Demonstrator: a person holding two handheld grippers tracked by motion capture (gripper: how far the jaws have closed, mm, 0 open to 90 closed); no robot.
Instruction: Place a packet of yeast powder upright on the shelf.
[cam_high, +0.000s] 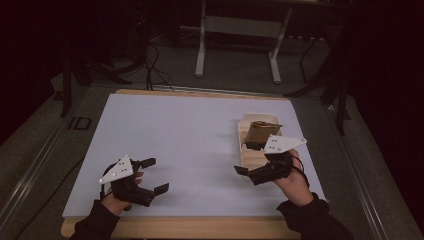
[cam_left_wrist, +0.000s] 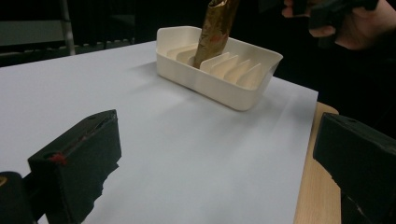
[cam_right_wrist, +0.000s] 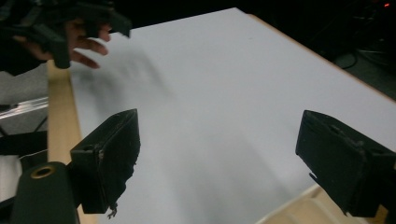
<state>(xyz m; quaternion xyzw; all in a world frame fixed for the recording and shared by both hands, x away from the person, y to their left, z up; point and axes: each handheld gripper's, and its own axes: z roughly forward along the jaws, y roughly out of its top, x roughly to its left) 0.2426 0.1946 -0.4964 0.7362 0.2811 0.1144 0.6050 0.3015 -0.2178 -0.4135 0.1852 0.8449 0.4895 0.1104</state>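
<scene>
A cream slotted tray (cam_high: 240, 140) stands on the right of the white sheet. A gold-brown packet (cam_high: 260, 132) stands upright in one of its far slots. The left gripper view shows the tray (cam_left_wrist: 243, 95) and the packet (cam_left_wrist: 215, 28) ahead. My right gripper (cam_high: 243, 158) hovers at the tray's near left side, pointing left, open with nothing between its jaws (cam_right_wrist: 219, 158). My left gripper (cam_high: 157, 175) is low over the sheet's near left part, also open and empty (cam_left_wrist: 215, 158).
The white sheet (cam_high: 190, 135) covers a wooden table (cam_high: 200, 227) whose edge shows at the front. A desk frame (cam_high: 237, 30) and cables lie on the floor beyond. The other hand's gripper appears far off in each gripper view (cam_left_wrist: 327, 11) (cam_right_wrist: 79, 23).
</scene>
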